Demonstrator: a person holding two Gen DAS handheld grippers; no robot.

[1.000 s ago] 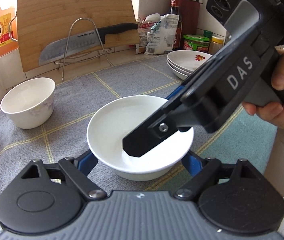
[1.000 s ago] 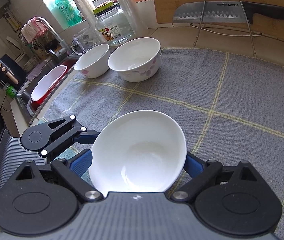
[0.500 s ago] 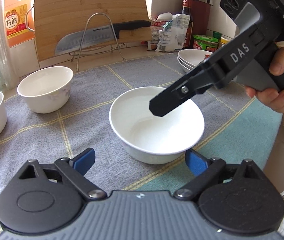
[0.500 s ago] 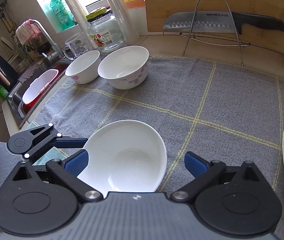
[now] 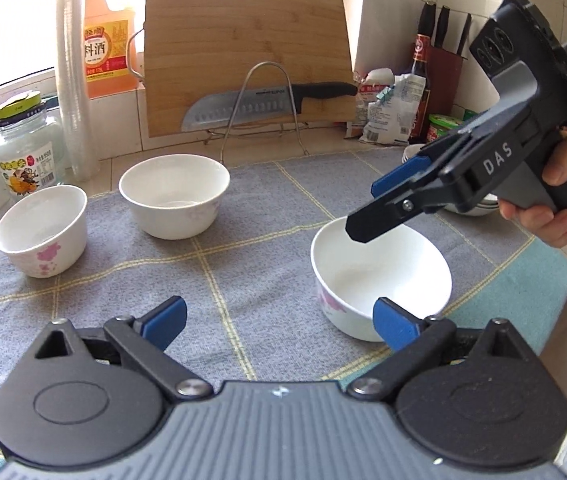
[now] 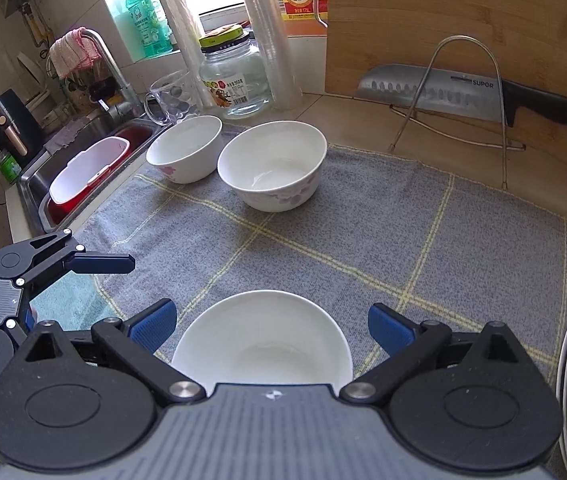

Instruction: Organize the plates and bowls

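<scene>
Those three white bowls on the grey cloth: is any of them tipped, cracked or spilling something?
Nothing stands out. The near bowl sits upright on the grey cloth, free of both grippers. The two bowls farther back also stand upright, side by side near the sink. No cracks or spills show.

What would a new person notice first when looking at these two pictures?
First, the white bowl on the grey checked cloth, standing free just in front of the right gripper, whose jaws are wide open. The left gripper is opening beside it, empty. Behind, two more flowered bowls stand side by side, and a big knife rests on a wire stand against the wooden board.
</scene>
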